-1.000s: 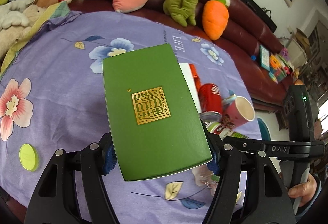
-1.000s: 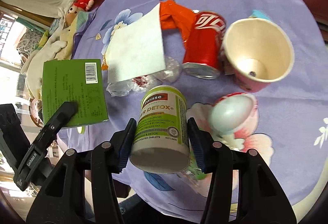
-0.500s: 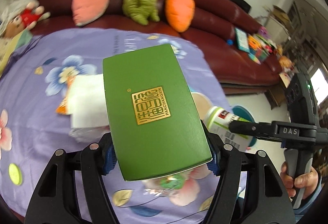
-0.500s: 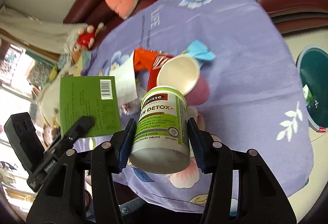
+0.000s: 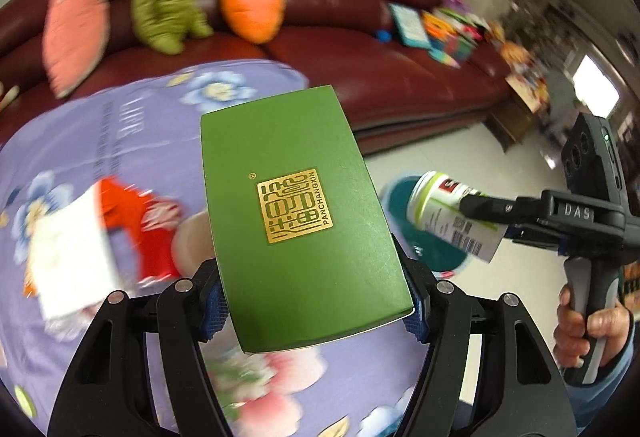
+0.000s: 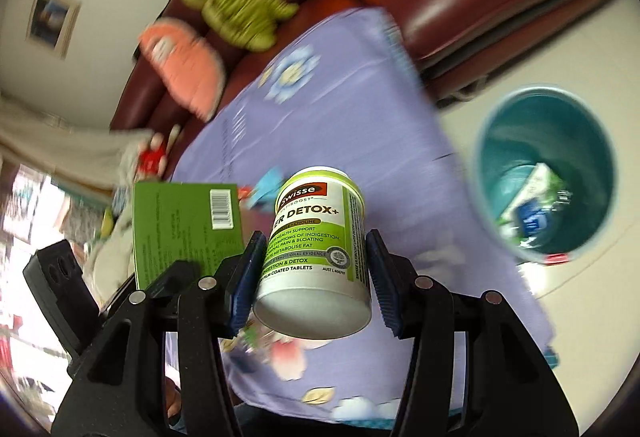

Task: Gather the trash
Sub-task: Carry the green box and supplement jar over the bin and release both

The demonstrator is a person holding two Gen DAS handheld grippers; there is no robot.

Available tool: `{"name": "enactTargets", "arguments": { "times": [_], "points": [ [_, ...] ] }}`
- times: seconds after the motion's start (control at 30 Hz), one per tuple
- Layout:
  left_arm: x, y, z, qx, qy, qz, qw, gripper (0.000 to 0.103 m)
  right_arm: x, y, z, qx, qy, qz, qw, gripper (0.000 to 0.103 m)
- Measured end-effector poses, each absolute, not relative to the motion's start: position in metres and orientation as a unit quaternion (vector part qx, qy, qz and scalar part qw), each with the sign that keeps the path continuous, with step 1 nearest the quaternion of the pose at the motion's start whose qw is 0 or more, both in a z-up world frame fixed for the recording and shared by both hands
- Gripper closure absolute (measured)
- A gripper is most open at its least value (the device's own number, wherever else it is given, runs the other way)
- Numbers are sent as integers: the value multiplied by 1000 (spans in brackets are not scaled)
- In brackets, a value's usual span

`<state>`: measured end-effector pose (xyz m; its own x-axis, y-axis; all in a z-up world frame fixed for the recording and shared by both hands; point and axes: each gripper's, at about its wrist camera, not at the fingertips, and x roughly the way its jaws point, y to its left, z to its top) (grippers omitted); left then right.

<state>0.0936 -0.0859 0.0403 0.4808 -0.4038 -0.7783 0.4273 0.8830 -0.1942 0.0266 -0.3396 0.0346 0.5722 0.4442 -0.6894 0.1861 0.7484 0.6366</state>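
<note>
Left wrist: left claw point(image 5: 312, 307) clamps flat green cardboard box point(image 5: 298, 213), swung from purple floral tabletop point(image 5: 80, 141) toward teal round bin point(image 5: 394, 193) | Right wrist: right claw point(image 6: 310, 281) grips white-and-green supplement bottle point(image 6: 316, 253); bin point(image 6: 600, 141) now in sight, drop-off near.

green box point(image 5: 296, 205) – matt card, gold foil | bottle point(image 6: 316, 249) – glossy plastic | sofa point(image 5: 380, 49) – shiny leather
</note>
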Motion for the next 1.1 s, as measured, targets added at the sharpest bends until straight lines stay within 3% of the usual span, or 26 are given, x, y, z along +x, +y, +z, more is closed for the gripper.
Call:
{"name": "enactTargets", "arguments": {
  "times": [0.27,0.67,0.8,1.1],
  "points": [
    [118,-211,6,76,473,-309,822,34,-1,-459,1,411,426,-11,806,54],
    [147,-330,-79,157,522,-330,771,32,-5,-518,-54,451,440,-47,775,54],
    [156,-345,-97,175,521,-314,774,26,-3,-522,-61,452,446,-53,771,54],
    [164,-326,-110,156,541,-306,768,26,3,-520,-72,450,459,-55,764,54]
  ]
}}
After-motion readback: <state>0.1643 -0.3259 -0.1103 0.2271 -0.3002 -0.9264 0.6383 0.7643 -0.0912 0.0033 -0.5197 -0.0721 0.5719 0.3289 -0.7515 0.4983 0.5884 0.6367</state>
